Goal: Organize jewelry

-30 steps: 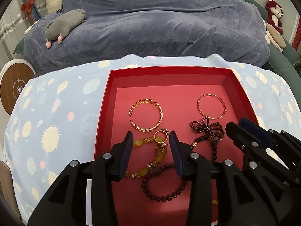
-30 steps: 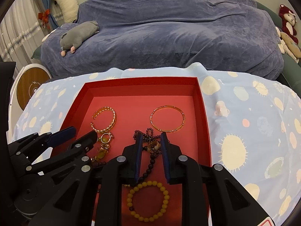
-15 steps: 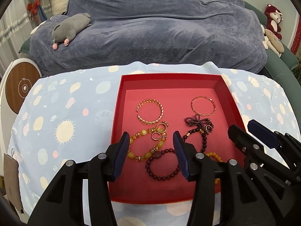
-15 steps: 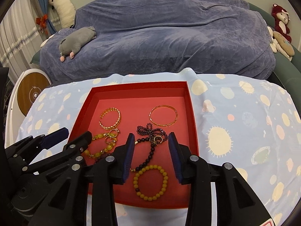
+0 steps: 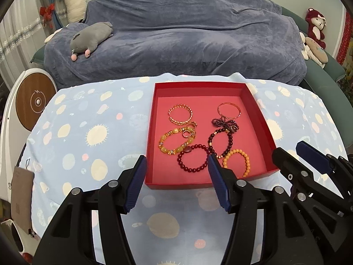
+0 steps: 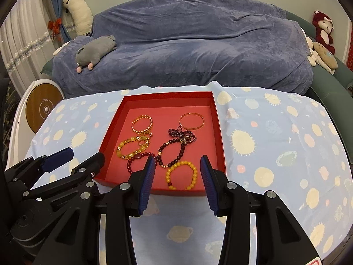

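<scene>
A red tray (image 5: 152, 132) (image 6: 217, 132) sits on a patterned blue cloth and holds several bracelets: a gold cuff (image 5: 180, 114), a thin gold bangle (image 5: 229, 111), a yellow stone bracelet (image 5: 176, 141), a dark red bead bracelet (image 5: 193, 159), a dark bead string with a bow (image 5: 222, 130) and a yellow bead bracelet (image 6: 181, 175). My left gripper (image 5: 176, 184) is open and empty, above the tray's near edge. My right gripper (image 6: 176, 181) is open and empty, above the near right part of the tray.
The blue cloth (image 5: 88, 137) covers the table around the tray. Behind is a sofa under a blue-grey cover (image 5: 187, 33) with a grey plush toy (image 5: 92, 37). A round wooden-faced device (image 5: 36, 101) stands at the left. Plush toys (image 5: 315, 28) sit at the right.
Both grippers have drawn back and up from the tray and opened wider. The jewelry lies in the tray as before.
</scene>
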`<state>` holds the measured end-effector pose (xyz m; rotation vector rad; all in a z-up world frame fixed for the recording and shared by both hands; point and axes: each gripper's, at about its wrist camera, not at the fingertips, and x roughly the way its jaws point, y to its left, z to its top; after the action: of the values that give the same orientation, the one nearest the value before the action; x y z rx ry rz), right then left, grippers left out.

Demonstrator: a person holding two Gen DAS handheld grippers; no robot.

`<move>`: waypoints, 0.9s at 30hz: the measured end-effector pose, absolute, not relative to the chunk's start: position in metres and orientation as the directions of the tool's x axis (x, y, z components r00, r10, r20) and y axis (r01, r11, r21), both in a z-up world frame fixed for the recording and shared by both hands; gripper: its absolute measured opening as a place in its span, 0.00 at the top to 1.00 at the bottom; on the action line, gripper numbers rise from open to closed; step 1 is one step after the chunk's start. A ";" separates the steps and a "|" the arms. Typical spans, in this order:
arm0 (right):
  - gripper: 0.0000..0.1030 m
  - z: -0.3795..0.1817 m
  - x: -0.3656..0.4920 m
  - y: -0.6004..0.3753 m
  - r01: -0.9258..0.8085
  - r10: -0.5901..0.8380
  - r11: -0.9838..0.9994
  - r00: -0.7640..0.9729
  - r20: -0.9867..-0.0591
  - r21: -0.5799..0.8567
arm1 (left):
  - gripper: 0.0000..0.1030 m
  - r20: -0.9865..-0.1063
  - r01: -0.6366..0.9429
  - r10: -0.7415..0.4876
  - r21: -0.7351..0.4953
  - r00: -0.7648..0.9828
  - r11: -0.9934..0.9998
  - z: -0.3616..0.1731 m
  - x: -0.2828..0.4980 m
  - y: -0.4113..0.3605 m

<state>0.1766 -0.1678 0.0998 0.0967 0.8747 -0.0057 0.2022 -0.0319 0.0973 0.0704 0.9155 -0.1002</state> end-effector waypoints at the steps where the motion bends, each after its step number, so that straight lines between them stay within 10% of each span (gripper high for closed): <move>1: 0.59 0.100 0.172 -0.167 0.047 0.033 0.995 0.641 -0.767 0.082 | 0.45 -0.793 0.114 -0.054 0.020 0.606 0.993 0.098 0.197 -0.031; 27: 0.20 0.081 0.082 -0.177 0.112 -0.014 0.991 0.619 -0.785 0.072 | 0.13 -0.795 0.078 -0.020 0.034 0.607 0.996 0.078 0.112 -0.009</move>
<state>0.0823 -0.1769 0.0811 0.1176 0.9008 -0.0726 0.1120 -0.0085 0.0781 0.0672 0.9175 -0.0569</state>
